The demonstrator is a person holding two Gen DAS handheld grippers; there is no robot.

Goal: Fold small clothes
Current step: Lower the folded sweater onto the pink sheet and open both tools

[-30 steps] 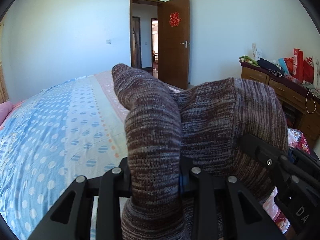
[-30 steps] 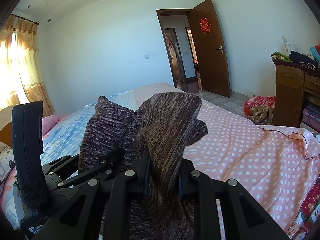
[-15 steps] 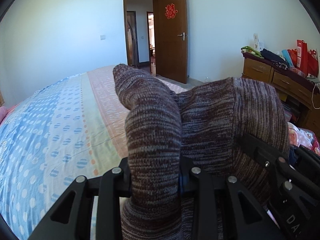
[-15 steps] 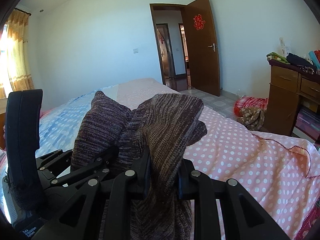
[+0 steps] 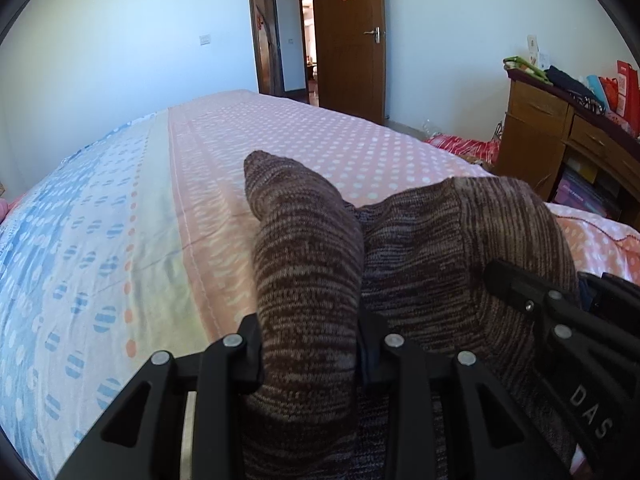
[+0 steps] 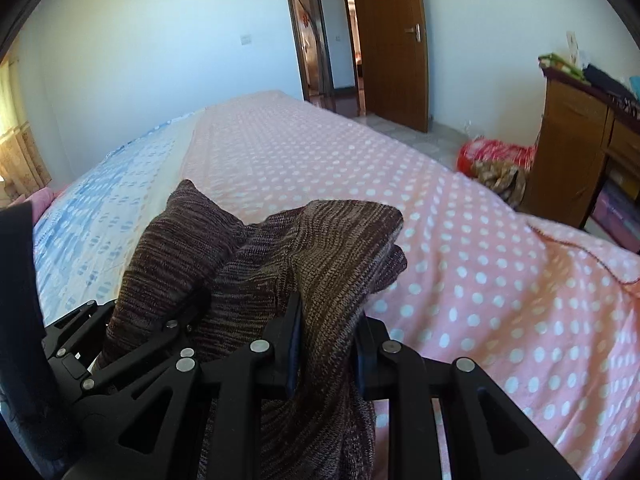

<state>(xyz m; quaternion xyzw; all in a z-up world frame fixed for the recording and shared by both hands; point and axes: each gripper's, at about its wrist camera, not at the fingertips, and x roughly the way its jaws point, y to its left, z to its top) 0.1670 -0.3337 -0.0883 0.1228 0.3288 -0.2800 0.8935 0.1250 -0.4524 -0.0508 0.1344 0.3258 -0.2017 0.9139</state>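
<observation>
Our left gripper (image 5: 310,354) pinches one bunched corner of the brown knitted garment (image 5: 420,248), and our right gripper (image 6: 326,344) pinches another corner just beside it. Beyond both tongs lies the dotted bedspread (image 6: 400,184), then the open wooden door (image 5: 348,36).

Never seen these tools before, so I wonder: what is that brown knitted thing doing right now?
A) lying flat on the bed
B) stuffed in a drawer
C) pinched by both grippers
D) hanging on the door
C: the left gripper and the right gripper each clamp the brown knit garment.
</observation>
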